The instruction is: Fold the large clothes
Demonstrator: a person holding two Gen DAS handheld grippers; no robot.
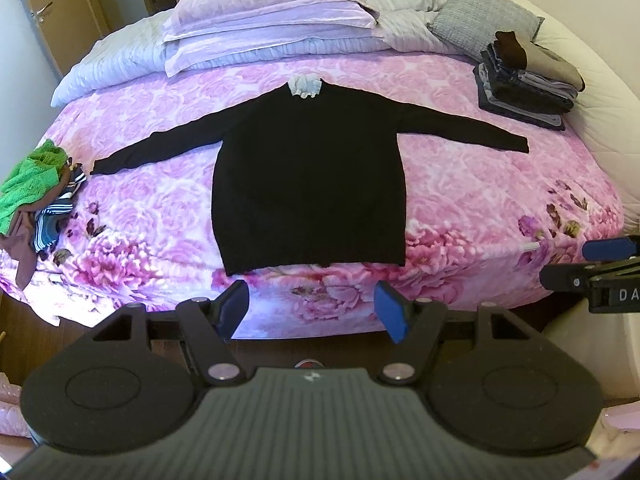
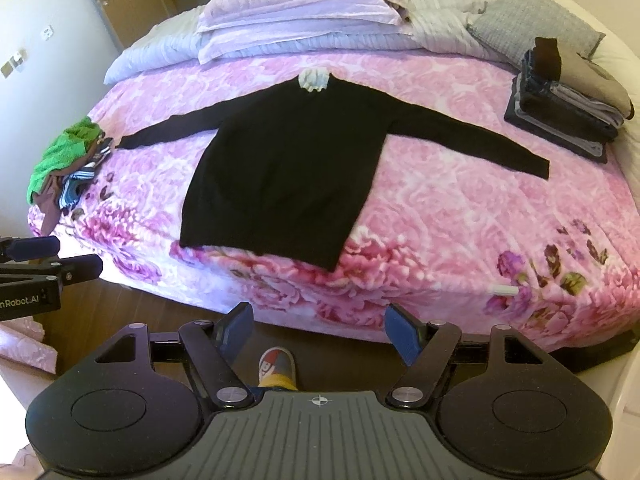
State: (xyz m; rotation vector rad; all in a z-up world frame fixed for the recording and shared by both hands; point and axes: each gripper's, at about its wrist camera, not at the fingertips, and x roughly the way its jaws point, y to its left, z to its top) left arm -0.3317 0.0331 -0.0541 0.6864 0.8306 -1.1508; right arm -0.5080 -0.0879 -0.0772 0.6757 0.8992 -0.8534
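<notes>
Sweater (image 1: 308, 176) lies on bed (image 1: 460, 184), folded stack (image 1: 524, 84) right.

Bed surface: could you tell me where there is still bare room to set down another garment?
Bare bedspread lies right of the black sweater, between its sleeve and the bed's near edge. The left edge is crowded by the unfolded heap, the far right by the folded stack, the head by pillows.

Black sweater (image 1: 308, 180) lies flat, sleeves spread, on floral bedspread (image 1: 460, 184); left gripper (image 1: 312, 312) jaws apart, apparently empty.
</notes>
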